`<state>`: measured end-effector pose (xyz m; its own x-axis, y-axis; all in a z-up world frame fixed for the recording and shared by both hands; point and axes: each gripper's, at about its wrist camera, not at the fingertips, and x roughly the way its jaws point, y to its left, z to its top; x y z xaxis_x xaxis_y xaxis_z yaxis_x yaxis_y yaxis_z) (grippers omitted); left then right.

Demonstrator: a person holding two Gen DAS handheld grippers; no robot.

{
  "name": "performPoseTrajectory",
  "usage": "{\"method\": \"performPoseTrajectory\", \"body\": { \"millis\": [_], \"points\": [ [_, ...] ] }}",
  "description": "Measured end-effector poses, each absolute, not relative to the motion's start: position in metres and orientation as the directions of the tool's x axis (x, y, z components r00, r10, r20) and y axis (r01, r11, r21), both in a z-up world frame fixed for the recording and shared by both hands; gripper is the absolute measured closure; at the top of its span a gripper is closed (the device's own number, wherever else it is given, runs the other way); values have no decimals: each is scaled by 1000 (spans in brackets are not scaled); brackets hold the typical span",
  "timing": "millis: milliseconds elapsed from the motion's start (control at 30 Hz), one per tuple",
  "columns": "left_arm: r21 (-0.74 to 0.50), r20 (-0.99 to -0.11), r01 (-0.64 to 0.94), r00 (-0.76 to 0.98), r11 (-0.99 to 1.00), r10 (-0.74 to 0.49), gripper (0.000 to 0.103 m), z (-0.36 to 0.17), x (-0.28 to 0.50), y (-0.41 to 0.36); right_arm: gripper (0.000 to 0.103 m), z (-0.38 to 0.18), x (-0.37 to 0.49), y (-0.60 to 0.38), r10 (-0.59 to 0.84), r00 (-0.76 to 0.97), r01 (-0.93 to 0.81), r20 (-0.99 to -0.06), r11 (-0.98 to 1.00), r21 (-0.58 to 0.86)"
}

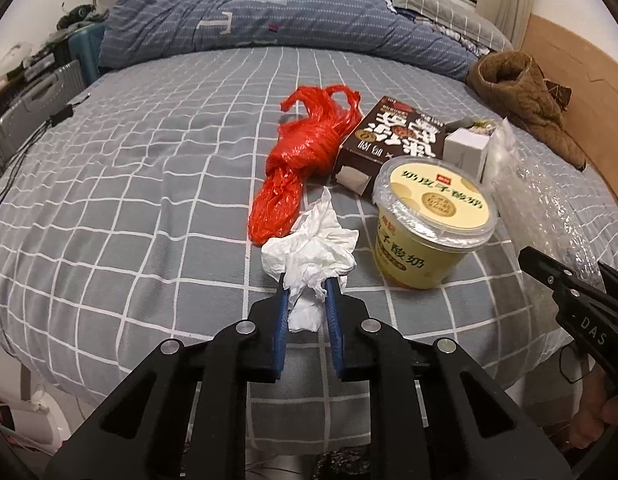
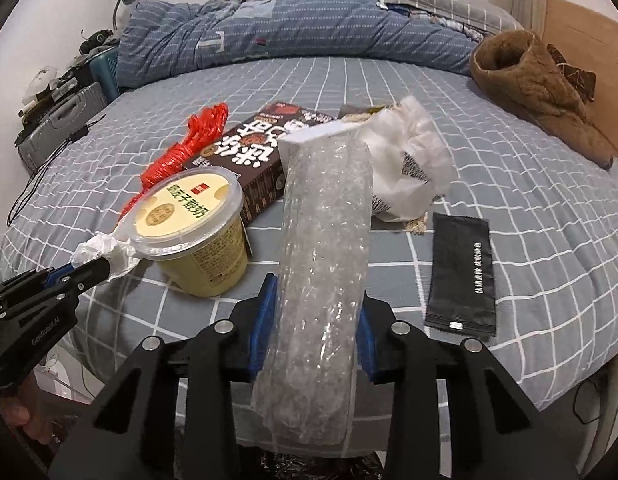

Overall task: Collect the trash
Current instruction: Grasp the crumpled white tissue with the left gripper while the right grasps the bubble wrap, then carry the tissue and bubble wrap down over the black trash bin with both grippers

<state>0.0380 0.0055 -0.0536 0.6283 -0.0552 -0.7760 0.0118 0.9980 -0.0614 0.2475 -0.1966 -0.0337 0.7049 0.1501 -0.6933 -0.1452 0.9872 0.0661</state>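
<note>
A: Where was the trash?

B: At the near edge of the bed [image 1: 129,184]. The left gripper [image 1: 305,285] had its jaws closed on a crumpled white tissue [image 1: 313,248]; the right gripper [image 2: 317,304] was clamped around a roll of bubble wrap [image 2: 325,240].

A: How would those handle?

B: Both looked light and soft. The tissue would crush and could tear, so a pinch at its bunched middle seemed best; the wrap was springy and slick (likely to slide), so a grip across its middle suited it.

A: And the rest?

B: A yellow yogurt tub [image 1: 429,224] stood just right of the tissue, with a red plastic bag [image 1: 305,152] and a brown carton [image 1: 389,140] beyond, and a black sachet [image 2: 461,276] to the right.

A: Room to move?

B: Open bedsheet to the left; the near edge dropped off just below the grippers.
</note>
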Motion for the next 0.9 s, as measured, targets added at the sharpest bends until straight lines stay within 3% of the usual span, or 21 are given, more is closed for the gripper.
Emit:
{"method": "performPoseTrajectory", "body": {
  "millis": [900],
  "points": [
    [-75, -720, -6, 692, 997, -50, 91, 1, -56, -13, 71, 7, 151, -200, 161, 750, -167, -641, 985, 51]
  ]
}}
